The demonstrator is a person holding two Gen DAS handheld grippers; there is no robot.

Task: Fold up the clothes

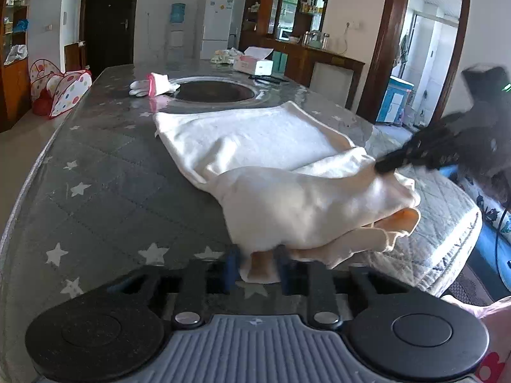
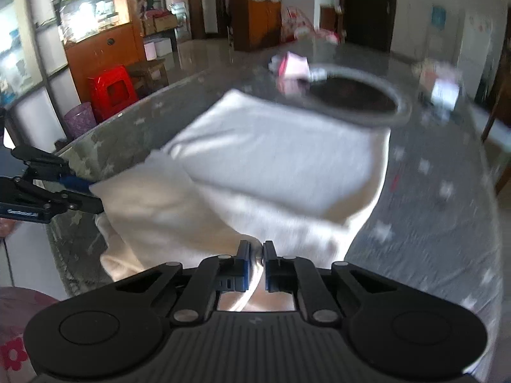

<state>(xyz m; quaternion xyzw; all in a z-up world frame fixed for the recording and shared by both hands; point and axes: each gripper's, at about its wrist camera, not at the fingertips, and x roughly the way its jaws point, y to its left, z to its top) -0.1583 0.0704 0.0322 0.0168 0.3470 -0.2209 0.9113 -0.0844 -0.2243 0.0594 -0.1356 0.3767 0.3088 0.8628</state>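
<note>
A white cloth [image 1: 255,146] lies on a grey star-print table [image 1: 95,198], its far part flat toward 12 o'clock and its near edge lifted and bunched at 6 o'clock. In the left wrist view, the left gripper [image 1: 257,266] is clenched on a fold of that near edge, the cloth pinched between its blue pads. At 3 o'clock in the same view the right gripper [image 1: 388,164], blurred, bites into another raised corner of the cloth.

The right wrist view is smeared by motion. There the right gripper [image 2: 257,253] has its jaws nearly together with cloth [image 2: 271,153] squeezed between them, and the fabric drapes up from the table [image 2: 431,223] to the fingers. At 9 o'clock the left gripper [image 2: 86,193] clasps the cloth's other corner at the table's edge.

Beyond the cloth, toward 12 o'clock, a dark round hole [image 1: 214,91] sits in the tabletop, with a white glove [image 1: 153,86] just beside it at 10 o'clock and a tissue box [image 1: 254,63] farther back at 1 o'clock. A dotted play tent [image 1: 64,89] stands on the floor at 9 o'clock.
</note>
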